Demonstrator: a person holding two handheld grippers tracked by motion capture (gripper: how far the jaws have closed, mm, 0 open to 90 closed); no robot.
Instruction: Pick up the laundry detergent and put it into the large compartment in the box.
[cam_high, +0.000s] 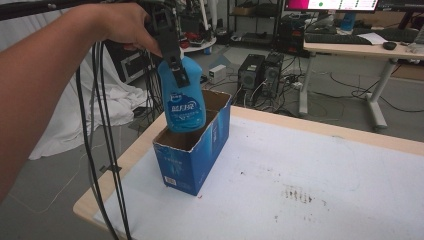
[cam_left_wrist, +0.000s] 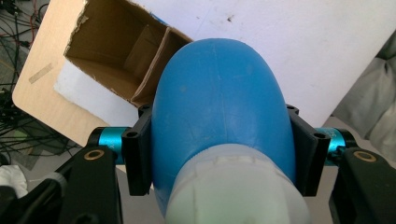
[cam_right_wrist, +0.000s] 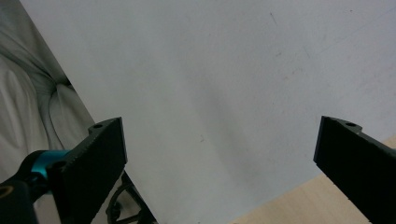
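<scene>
1. Blue plastic bottle (cam_high: 184, 95), pale cap end up, hangs upright from the left gripper (cam_high: 176, 62); its base sits at the mouth of the box directly below the gripper.
2. Left gripper: jaws closed against the two sides of the bottle's upper body, just under the shoulder. In the left gripper view the bottle (cam_left_wrist: 219, 121) bulges between the black jaws, with the whitish cap nearest the camera.
3. Left hand (cam_high: 125, 25) grips the tool from above, at the top of the high view. The forearm runs from the lower left edge diagonally up to the hand, raised well above the desk. Black cables (cam_high: 102, 150) trail down from the gripper, on the forearm side.
4. Cardboard box (cam_high: 192, 145), blue printed outside, brown inside, open top, stands on the white sheet (cam_high: 300, 170) covering the desk (cam_high: 125, 160), under the left gripper. In the left gripper view the box interior (cam_left_wrist: 121, 56) shows beyond the bottle, with a cardboard divider splitting it into compartments. Which compartment the bottle is over: cannot tell.
5. Right gripper (cam_right_wrist: 219, 168): jaws wide apart, nothing between them. Beyond the jaws lies the white sheet; a strip of bare wood desk edge shows beside the right-hand jaw, and white cloth (cam_right_wrist: 32, 93) beside the left-hand jaw.
</scene>
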